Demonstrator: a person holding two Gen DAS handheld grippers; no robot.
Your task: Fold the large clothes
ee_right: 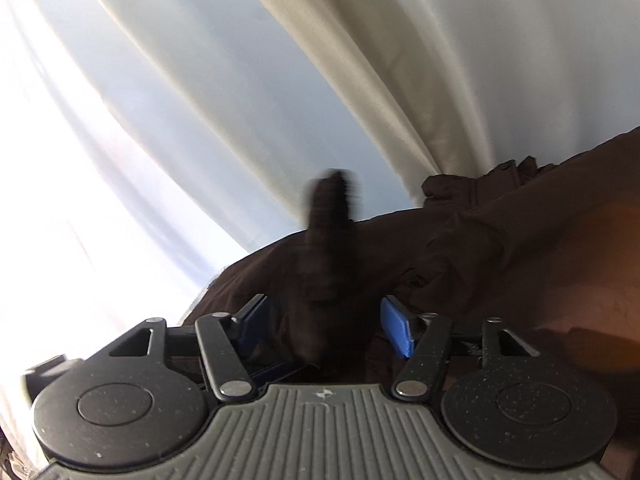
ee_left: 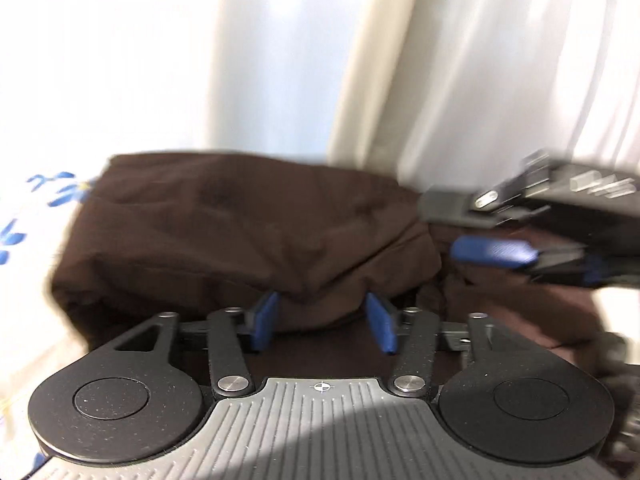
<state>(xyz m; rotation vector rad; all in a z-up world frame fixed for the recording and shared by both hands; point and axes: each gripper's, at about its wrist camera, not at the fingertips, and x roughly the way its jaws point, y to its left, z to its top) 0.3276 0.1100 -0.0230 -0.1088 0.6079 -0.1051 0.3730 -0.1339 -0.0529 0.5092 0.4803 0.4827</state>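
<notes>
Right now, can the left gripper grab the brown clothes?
Probably yes. The left gripper is open, with a fold of the brown clothes bulging between its fingers and nothing in between.

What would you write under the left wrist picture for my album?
Open left tongs reach at a bunched brown garment on the flowery sheet, right tongs alongside.

Soft matt dark brown cloth garment (ee_left: 224, 232), a bit crumpled, left gripper (ee_left: 322, 322) of speckled matt black plastic with shiny metal pins, blue rubbery pads (ee_left: 265, 318), ridged grey plastic grip, thin smooth white curtain (ee_left: 280, 60), white flowery bed sheet (ee_left: 24, 216)
</notes>
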